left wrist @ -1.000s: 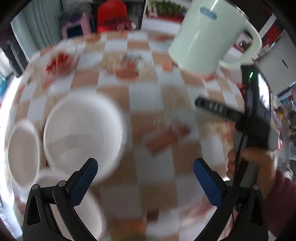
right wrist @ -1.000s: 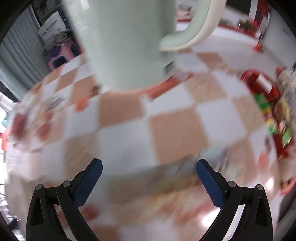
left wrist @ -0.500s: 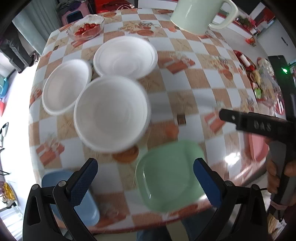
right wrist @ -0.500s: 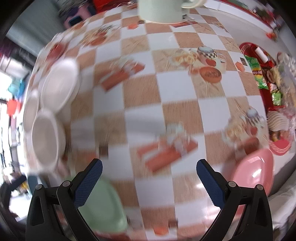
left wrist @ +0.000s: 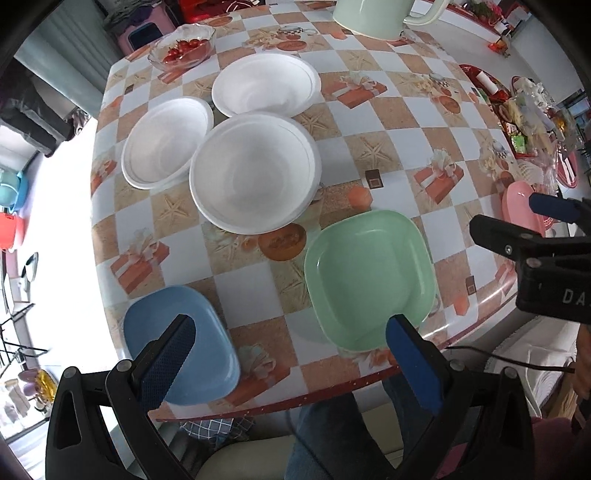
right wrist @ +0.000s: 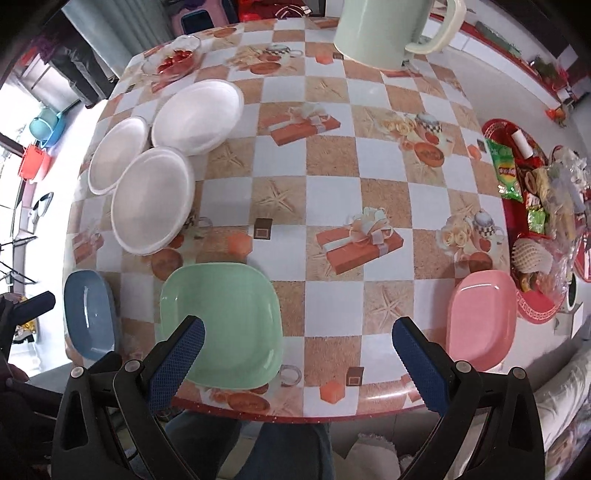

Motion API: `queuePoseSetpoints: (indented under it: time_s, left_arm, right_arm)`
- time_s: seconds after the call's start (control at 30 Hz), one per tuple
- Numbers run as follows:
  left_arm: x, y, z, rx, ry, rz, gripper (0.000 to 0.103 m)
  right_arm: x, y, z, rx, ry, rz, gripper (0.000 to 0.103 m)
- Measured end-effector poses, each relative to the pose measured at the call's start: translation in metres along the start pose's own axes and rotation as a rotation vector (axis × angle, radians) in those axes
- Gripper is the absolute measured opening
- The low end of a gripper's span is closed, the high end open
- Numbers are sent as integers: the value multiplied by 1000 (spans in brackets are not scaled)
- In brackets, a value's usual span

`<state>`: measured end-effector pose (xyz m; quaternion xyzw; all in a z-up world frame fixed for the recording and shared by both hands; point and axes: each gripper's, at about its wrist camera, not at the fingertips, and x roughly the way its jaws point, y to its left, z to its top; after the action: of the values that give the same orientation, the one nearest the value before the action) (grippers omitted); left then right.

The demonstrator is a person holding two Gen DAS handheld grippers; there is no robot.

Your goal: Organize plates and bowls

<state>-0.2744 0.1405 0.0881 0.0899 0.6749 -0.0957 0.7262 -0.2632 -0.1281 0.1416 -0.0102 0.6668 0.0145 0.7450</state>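
Three white bowls [left wrist: 255, 173] [left wrist: 166, 142] [left wrist: 266, 83] sit clustered at the table's far left; they also show in the right wrist view [right wrist: 151, 201]. A blue plate [left wrist: 207, 332] [right wrist: 88, 314], a green plate [left wrist: 369, 273] [right wrist: 225, 317] and a pink plate [right wrist: 482, 317] [left wrist: 517, 203] lie along the near edge. My left gripper [left wrist: 291, 347] is open and empty, above the near edge between blue and green plates. My right gripper [right wrist: 297, 350] is open and empty, above the near edge between green and pink plates.
A large pale green mug [right wrist: 384, 29] stands at the far side. A glass bowl of tomatoes [left wrist: 183, 48] sits at the far left corner. A red tray of snacks [right wrist: 532, 206] fills the right edge. The checkered tablecloth [right wrist: 332, 184] lies bare in the middle.
Both grippers have pulled back and up from near the mug to the table's near edge. The views now take in the whole table. Both stay open and empty.
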Motion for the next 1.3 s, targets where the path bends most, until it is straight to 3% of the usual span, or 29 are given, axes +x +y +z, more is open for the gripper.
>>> queuePoseSetpoints:
  time_s: [0.83, 1.3]
  left_arm:
    - [-44, 3, -17, 42, -115, 56, 103]
    - [-59, 1, -24, 67, -161, 91, 103]
  right_arm:
    - [-36, 17, -19, -25, -75, -91, 102]
    - [-42, 19, -23, 3, -76, -74, 102]
